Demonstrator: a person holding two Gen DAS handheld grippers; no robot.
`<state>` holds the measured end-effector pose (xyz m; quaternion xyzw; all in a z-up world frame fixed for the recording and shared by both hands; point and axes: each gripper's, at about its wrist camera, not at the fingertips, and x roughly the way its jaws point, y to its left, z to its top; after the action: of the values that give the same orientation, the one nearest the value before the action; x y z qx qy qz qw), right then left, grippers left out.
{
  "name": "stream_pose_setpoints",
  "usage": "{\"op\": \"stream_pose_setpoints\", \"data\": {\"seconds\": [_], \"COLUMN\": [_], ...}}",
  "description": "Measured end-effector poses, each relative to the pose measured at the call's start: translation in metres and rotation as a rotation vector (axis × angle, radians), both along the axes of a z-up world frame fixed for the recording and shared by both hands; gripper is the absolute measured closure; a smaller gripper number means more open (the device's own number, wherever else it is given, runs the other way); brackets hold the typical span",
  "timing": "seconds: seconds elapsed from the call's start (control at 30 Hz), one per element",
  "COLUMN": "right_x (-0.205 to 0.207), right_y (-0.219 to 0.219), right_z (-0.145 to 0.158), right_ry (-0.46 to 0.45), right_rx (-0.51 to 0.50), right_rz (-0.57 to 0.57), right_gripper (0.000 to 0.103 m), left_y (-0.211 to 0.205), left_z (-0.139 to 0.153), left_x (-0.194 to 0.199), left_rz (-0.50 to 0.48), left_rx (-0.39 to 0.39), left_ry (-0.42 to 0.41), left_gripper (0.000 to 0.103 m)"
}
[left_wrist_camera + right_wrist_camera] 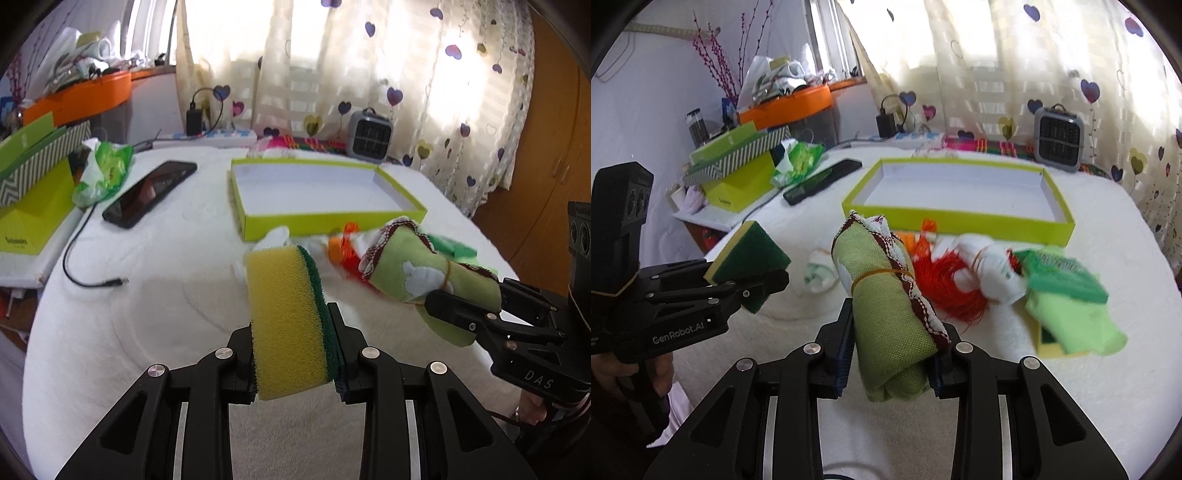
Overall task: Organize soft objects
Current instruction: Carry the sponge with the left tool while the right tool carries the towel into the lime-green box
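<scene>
The left claw (295,369) is clenched on a sponge (286,321), yellow foam with a dark green scrub side, held on edge above the white bed (147,314). In the right wrist view the same claw (753,284) comes in from the left with the sponge (748,260) raised off the bed.

The right claw (890,358) grips a rolled green cloth (886,306) with a red-and-white trim and a rubber band around it; the roll sticks up and forward between the fingers. From the left wrist view that claw (480,310) enters from the right, holding the cloth (424,269) off the bed, just right of the sponge.

Beyond both claws an open tray (960,219) with lime walls and a white floor lies on the bed. Just in front of it sits a blurred heap: orange fringe (945,284), a white cloth (982,266), a light green cloth (1075,325) with a second sponge (1067,277) on it, and a small pale roll (822,273) to the left.

A phone (149,194) lies left of the tray, a cable (85,258) nearby. A grey fan (1058,142) stands behind, by the curtain (369,74).
</scene>
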<state>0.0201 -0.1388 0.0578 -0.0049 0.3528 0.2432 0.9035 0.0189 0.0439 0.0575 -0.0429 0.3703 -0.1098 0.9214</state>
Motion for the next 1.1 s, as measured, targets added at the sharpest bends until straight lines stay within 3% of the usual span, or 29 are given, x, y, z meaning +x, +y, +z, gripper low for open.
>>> {"op": "stream_pose_setpoints", "data": {"seconds": [0.57,1.1], "right_x": [0.053,0.14], "right_y": [-0.018,-0.056], "right_z": [0.042,0.033], "right_ry": [-0.048,0.023], "right_rx": [-0.008,-0.035], "right_rz": [-0.119,-0.25], "right_gripper": [0.069,0.069], "left_y": [0.004,-0.014], "left_z": [0.034,0.025], "left_x": [0.065,0.159], "left_rz": [-0.025,-0.077], "left_rx": [0.021,0.032], "left_ry": [-0.047,0.018], "left_gripper": [0.074,0.074]}}
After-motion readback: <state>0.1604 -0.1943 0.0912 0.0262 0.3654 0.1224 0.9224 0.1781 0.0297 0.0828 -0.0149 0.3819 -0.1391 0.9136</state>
